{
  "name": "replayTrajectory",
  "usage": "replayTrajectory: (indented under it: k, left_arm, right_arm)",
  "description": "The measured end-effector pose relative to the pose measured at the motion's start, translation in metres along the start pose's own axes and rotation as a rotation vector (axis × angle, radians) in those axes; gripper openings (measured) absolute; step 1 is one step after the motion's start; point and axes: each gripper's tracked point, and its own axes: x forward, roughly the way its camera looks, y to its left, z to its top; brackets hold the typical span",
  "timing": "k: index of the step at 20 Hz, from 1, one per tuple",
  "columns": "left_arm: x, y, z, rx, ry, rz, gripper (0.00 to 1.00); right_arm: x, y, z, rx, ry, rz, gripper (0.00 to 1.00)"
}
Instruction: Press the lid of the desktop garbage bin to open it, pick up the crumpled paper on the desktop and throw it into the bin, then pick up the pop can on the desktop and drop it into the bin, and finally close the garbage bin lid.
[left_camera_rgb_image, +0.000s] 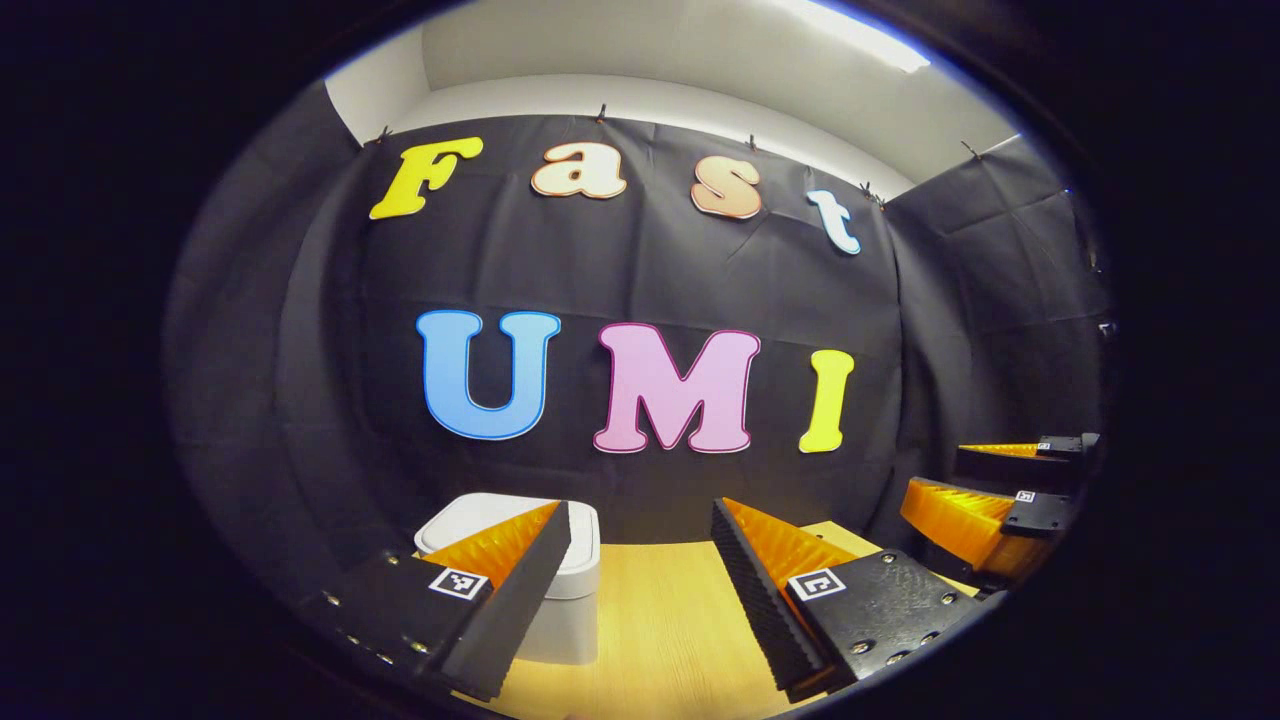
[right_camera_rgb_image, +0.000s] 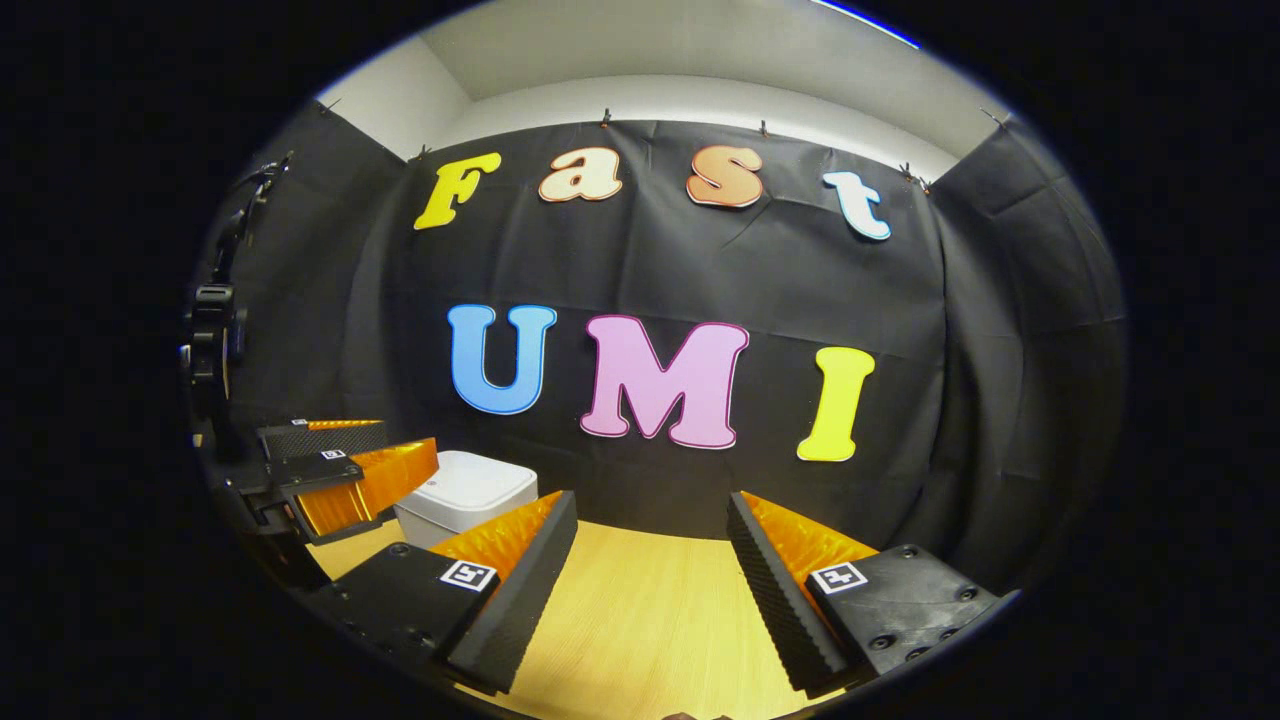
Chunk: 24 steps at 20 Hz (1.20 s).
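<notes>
The white square plastic garbage bin with a closed lid (left_camera_rgb_image: 520, 570) stands on the light wooden desk (left_camera_rgb_image: 660, 630), at its rear left, close before the black cloth wall (left_camera_rgb_image: 640, 290). The left tool (left_camera_rgb_image: 640, 545) hangs open before it; the bin lies behind its left finger. The right tool (right_camera_rgb_image: 650, 535) hangs beside it to the right, apparently apart.

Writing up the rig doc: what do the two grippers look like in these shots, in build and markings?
Both match. The left gripper and the right gripper each have two wedge-shaped fingers tapering forward, with ridged, sawtooth inner pads. Each finger sits on a dark block base fixed with small round screws and carries a square black-and-white fiducial tag near its root. No cables or sleeves are visible in these frames.
</notes>
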Motion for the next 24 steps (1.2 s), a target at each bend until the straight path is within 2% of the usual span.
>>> replayTrajectory:
  k: [5, 10, 15, 21, 22, 24]
  left_arm:
    - [-0.003, -0.01, 0.001, 0.062, -0.006, -0.029, 0.94]
    - [-0.005, -0.017, 0.002, 0.058, -0.008, -0.03, 0.96]
    - [-0.008, -0.017, 0.002, 0.074, -0.005, -0.02, 0.94]
    - [-0.011, -0.019, -0.004, 0.077, 0.01, -0.017, 0.94]
    - [-0.011, -0.019, -0.004, 0.08, 0.011, -0.018, 0.94]
    - [-0.007, -0.019, -0.004, 0.084, 0.014, -0.021, 0.94]
  right_arm:
    - [-0.009, -0.001, 0.0, 0.001, -0.003, -0.022, 0.98]
    - [-0.016, -0.003, 0.0, 0.003, -0.004, -0.038, 0.98]
    - [-0.022, -0.005, -0.002, 0.007, 0.002, -0.049, 0.98]
    - [-0.024, -0.004, -0.002, 0.006, 0.012, -0.04, 0.98]
    - [-0.023, -0.003, -0.002, 0.006, 0.011, -0.037, 1.0]
    - [-0.021, -0.002, -0.001, 0.006, 0.013, -0.037, 0.98]
